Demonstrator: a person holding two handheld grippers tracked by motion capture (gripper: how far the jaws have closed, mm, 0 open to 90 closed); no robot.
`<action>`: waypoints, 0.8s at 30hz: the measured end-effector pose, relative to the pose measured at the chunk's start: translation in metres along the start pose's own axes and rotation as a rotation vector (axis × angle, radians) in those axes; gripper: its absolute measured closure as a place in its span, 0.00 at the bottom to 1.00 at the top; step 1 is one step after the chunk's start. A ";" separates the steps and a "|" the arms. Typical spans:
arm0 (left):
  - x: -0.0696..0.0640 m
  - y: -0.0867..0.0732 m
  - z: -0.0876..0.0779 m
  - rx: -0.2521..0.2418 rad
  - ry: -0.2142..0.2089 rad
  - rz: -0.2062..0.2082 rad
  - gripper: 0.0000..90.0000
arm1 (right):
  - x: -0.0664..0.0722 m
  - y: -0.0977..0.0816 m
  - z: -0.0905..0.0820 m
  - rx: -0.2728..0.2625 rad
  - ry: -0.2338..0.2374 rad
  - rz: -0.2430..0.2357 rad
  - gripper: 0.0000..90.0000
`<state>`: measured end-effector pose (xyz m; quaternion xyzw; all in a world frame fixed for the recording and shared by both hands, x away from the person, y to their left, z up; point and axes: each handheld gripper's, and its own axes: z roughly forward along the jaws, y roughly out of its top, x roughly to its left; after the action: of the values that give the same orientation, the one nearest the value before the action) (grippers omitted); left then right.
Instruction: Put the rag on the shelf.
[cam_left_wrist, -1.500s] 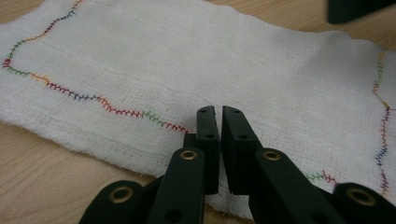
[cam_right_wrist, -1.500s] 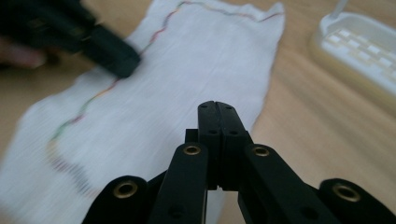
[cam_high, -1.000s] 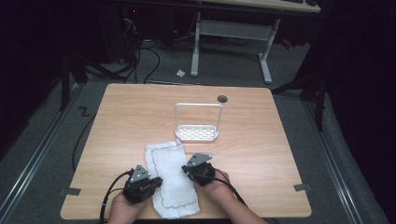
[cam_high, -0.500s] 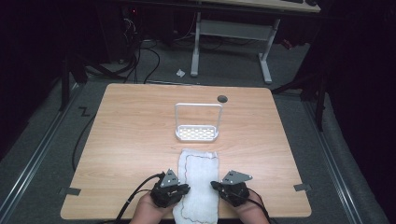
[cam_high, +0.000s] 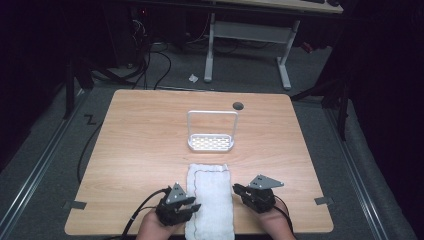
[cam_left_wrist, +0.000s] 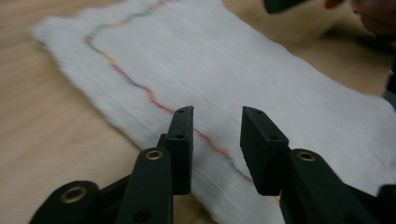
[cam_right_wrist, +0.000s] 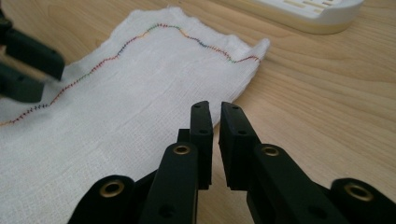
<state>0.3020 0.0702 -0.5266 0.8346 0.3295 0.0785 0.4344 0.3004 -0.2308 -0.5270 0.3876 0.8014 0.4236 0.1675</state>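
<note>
- The light wooden tabletop (cam_high: 150, 150) is lit from above; the surroundings are left dark.
- The white stitched cloth (cam_left_wrist: 243, 70) is smeared by motion blur in the left gripper view.
- The right gripper view is rendered sharp.

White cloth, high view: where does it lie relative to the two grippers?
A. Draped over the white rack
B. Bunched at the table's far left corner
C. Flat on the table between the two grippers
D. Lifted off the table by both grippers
C: the white cloth lies flat on the table, with the left gripper at one long edge and the right gripper at the other.
</note>
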 end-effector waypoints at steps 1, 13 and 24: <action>0.006 0.004 0.001 -0.023 0.030 0.000 0.66 | -0.001 0.000 -0.001 -0.002 -0.001 0.002 0.92; 0.058 0.042 0.052 -0.015 0.188 -0.064 0.55 | -0.002 -0.002 0.002 0.006 -0.010 -0.004 0.85; 0.056 0.039 0.057 -0.029 0.171 -0.094 0.76 | -0.007 -0.002 0.004 -0.002 -0.006 0.017 0.75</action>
<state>0.3874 0.0505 -0.5402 0.8021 0.4033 0.1339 0.4197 0.3063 -0.2345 -0.5317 0.3954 0.7973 0.4244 0.1667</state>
